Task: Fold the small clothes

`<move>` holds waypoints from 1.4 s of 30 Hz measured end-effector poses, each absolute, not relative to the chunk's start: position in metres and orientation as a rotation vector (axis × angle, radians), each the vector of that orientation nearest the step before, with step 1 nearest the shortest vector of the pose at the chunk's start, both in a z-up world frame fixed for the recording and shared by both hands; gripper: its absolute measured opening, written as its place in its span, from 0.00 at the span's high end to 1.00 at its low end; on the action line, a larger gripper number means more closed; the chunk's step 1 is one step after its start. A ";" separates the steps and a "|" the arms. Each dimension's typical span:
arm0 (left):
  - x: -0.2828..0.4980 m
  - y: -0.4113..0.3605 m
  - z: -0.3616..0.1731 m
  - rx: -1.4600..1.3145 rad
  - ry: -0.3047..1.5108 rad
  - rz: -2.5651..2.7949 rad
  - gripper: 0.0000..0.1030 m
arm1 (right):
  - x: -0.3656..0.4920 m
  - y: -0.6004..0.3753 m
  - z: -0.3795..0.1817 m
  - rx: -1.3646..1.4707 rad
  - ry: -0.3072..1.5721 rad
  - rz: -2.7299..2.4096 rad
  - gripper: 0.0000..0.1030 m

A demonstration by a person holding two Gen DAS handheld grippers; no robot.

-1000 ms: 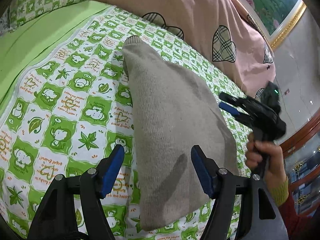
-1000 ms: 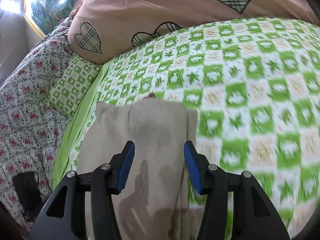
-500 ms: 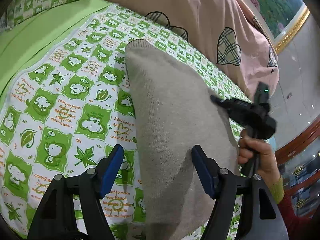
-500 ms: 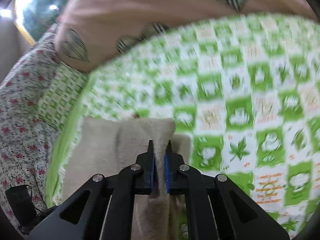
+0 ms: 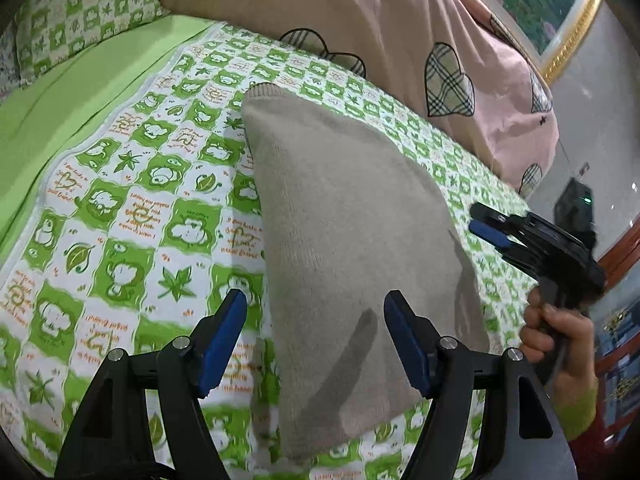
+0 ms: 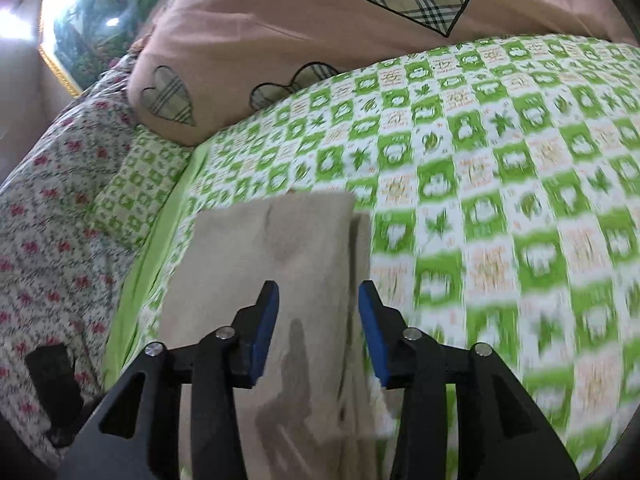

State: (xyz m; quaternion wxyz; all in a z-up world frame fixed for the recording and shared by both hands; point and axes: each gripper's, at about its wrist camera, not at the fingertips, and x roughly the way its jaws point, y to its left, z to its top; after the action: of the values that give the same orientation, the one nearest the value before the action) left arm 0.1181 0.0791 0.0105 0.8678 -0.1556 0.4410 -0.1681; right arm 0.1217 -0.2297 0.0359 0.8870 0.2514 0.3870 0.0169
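A beige knitted garment (image 5: 340,220) lies folded into a long strip on the green checked bedsheet (image 5: 132,216). My left gripper (image 5: 316,300) hovers open over the garment's near end, its right finger above the cloth and its left finger above the sheet. In the left wrist view my right gripper (image 5: 480,219) hangs off the garment's right edge, held by a person's hand (image 5: 556,336). In its own view the right gripper (image 6: 319,292) is over the garment (image 6: 280,248), near its right edge. Its jaws are opening with no cloth pinched between them.
A pink quilt with plaid hearts (image 5: 380,20) is heaped along the far side of the bed. Floral bedding (image 6: 52,200) with a black object (image 6: 52,384) on it lies left of a plain green strip (image 5: 80,92). A gold-framed picture (image 5: 552,12) hangs behind.
The right gripper shut on a raised fold of the garment half a second ago; it has since let go and drawn back. The left gripper stays open over the near end.
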 end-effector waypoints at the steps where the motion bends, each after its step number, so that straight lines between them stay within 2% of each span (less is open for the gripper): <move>1: 0.115 0.079 0.011 -0.321 0.923 -0.349 0.29 | 0.113 -0.227 0.036 0.522 0.806 0.039 0.57; 7: 0.092 0.080 0.010 -0.292 0.929 -0.314 0.23 | 0.059 -0.206 0.032 0.477 0.817 0.004 0.51; 16: 0.071 0.076 0.008 -0.184 0.947 -0.238 0.21 | 0.016 -0.191 0.022 0.437 0.845 -0.013 0.47; 27: 0.038 0.068 0.014 -0.078 0.909 -0.219 0.09 | -0.024 -0.163 0.019 0.325 0.860 -0.028 0.30; 34: 0.030 0.061 0.018 0.049 0.888 -0.121 0.09 | -0.028 -0.156 0.019 0.321 0.860 -0.010 0.28; 42: 0.031 0.064 0.015 0.006 0.898 -0.124 0.09 | -0.026 -0.145 0.015 0.293 0.873 0.015 0.25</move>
State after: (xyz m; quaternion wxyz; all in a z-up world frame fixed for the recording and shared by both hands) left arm 0.0306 0.0636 0.0149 0.8990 0.0027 0.4338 -0.0599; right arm -0.0255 -0.1447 0.0154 0.8958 0.1416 0.4212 0.0072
